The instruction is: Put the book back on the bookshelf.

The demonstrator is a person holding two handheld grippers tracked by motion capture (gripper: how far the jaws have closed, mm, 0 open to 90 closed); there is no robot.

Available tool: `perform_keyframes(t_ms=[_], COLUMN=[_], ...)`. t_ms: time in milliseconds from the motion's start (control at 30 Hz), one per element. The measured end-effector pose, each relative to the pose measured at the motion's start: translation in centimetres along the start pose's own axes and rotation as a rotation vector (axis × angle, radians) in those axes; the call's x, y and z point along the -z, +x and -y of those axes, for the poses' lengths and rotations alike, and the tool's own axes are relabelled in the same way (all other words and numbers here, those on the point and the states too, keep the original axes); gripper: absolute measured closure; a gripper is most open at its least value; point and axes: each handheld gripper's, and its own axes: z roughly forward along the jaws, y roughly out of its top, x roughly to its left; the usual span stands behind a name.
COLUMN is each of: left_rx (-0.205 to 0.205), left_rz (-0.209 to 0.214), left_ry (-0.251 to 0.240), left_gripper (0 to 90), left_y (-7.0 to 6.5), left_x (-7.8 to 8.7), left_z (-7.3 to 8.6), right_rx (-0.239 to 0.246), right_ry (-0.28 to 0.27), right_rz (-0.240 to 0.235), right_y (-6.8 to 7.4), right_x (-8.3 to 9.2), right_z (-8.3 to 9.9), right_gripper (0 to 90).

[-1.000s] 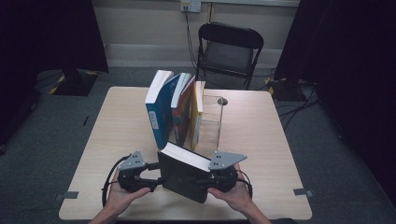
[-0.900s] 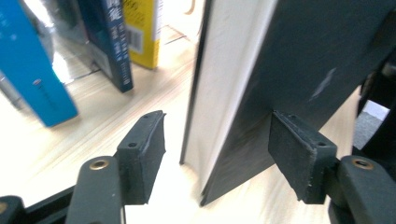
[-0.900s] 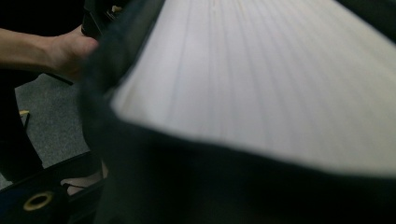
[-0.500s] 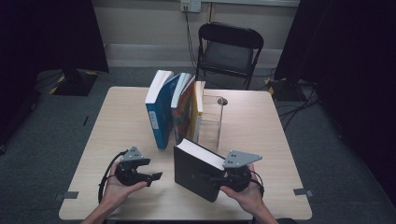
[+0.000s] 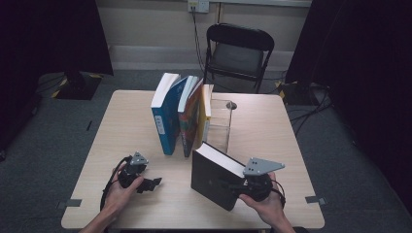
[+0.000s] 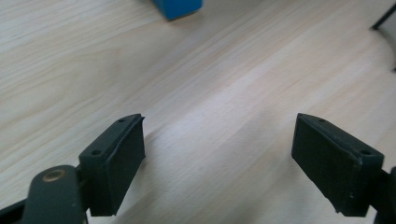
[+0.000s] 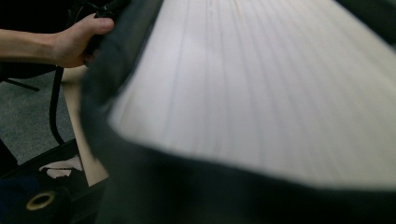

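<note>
Through the left gripper view I see my left tool [image 6: 219, 158] with its two black jaws standing wide apart, having just been opening, and nothing between them. Below lies the pale wood-grain worktop [image 6: 224, 79]. A blue book corner [image 6: 177, 7] pokes in at the top edge, well beyond the jaws.

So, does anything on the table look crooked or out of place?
Yes. The black book stands tilted in the right gripper, apart from the row. The three standing books lean right against the clear bookend.
</note>
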Motion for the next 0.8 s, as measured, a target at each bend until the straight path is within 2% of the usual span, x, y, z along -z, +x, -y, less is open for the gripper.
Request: perform_keyframes(t_ms=[67, 133, 167, 233, 267, 400, 500, 800], left_rx=[0.001, -0.026, -0.019, -0.007, -0.017, -0.009, 0.003, 0.012], left_rz=[-0.018, -0.053, -0.057, -0.061, -0.064, -0.071, -0.07, -0.077], left_ry=[0.002, 0.003, -0.001, -0.013, -0.017, -0.024, -0.063, -0.077], left_gripper=[21.1, 18.6, 17.2, 13.8, 12.6, 4.6, 0.0, 0.0], left_y=[0.1, 0.1, 0.2, 0.3, 0.4, 0.8, 0.9, 0.9], left_x=[-0.1, -0.3, -0.4, -0.6, -0.6, -0.9, -1.3, -1.4], left_z=[0.2, 0.2, 0.2, 0.3, 0.3, 0.4, 0.7, 0.7], right_rx=[-0.006, -0.019, -0.024, -0.033, -0.038, -0.057, -0.071, -0.091], right_ry=[-0.001, -0.001, 0.0, 0.001, 0.001, 0.002, 0.001, -0.002], right_rz=[0.011, 0.024, 0.034, 0.047, 0.051, 0.077, 0.097, 0.132], right_y=[-0.2, -0.5, -0.7, -1.0, -1.2, -2.0, -2.5, -3.8], right_x=[0.3, 0.7, 0.9, 1.2, 1.3, 1.9, 2.1, 1.4], right_z=[0.2, 0.3, 0.4, 0.5, 0.6, 0.8, 0.9, 0.4], right_gripper=[52.2, 52.1, 52.1, 52.1, 52.2, 52.2, 52.2, 52.2])
